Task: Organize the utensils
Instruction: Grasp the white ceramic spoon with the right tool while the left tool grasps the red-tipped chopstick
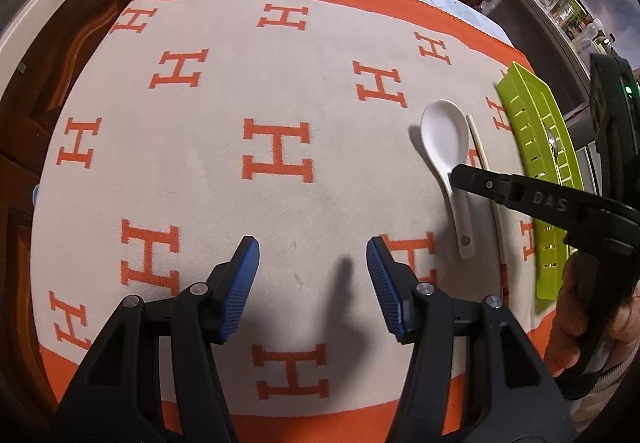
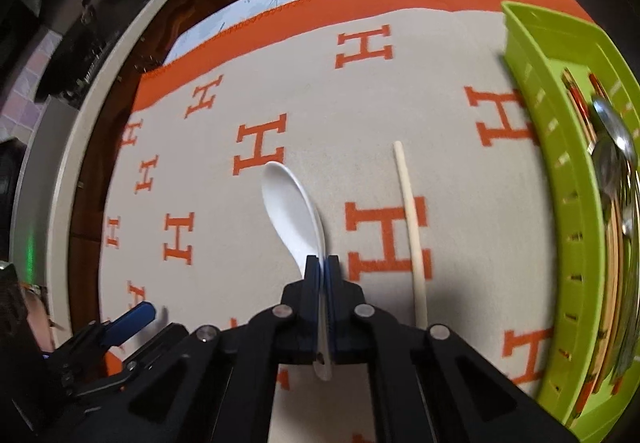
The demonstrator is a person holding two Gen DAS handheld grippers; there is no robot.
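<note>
Tray [image 2: 560, 227] already holds metal spoons, chopsticks. Right gripper [image 2: 322, 267] fingers clamped on white spoon [image 2: 292, 211]. Chopstick [image 2: 410, 219] left on cloth. Left gripper [image 1: 312, 275] fingers wide, empty.

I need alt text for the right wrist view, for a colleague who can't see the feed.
The right claw is shut on the handle of a white ceramic spoon above an orange-and-grey patterned cloth. A pale chopstick lies on the cloth to its right. Further right, a green slotted tray holds metal spoons and other utensils.
</note>
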